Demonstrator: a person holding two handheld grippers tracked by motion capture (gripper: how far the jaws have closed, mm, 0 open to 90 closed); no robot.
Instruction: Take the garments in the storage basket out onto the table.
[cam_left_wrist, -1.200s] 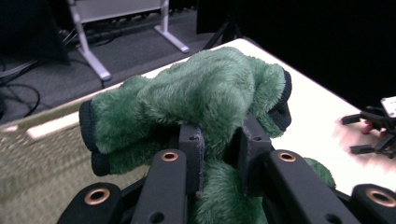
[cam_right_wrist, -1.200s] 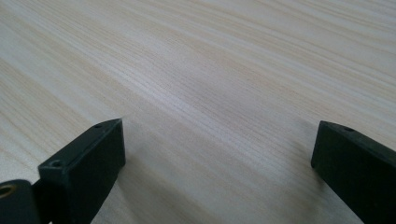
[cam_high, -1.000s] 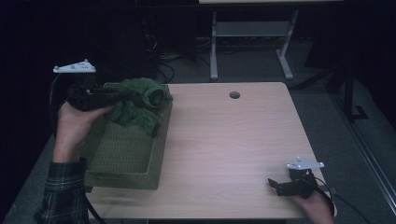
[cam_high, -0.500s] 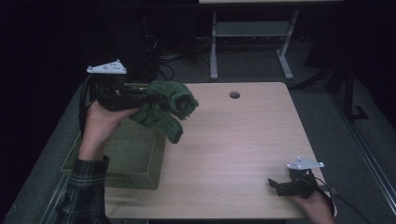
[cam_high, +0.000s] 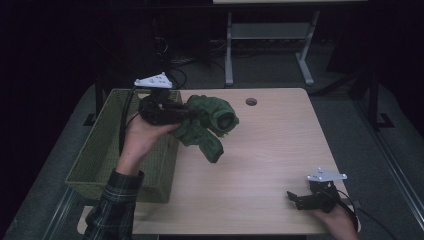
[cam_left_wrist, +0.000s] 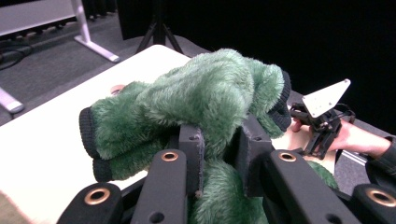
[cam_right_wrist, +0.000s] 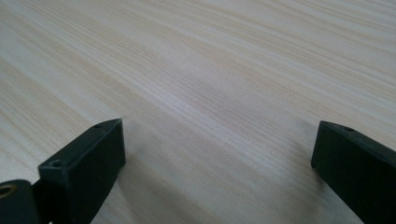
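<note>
Jaws of the left gripper (cam_high: 200, 116) pinch a fold of the green fleece (cam_high: 210, 122), held in the air over the table (cam_high: 270, 150) just right of the basket (cam_high: 107, 145); the right gripper (cam_right_wrist: 217, 149) rests wide open and empty on the table, well apart. Grip takes only a bunched fold between the pads (cam_left_wrist: 198, 154), with most fabric hanging beyond and below them. Risk: fleece may slip out or drag on the table.

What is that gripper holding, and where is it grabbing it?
The left gripper pinches a fold of the fuzzy green garment near its bunched middle. The right gripper holds nothing.
</note>
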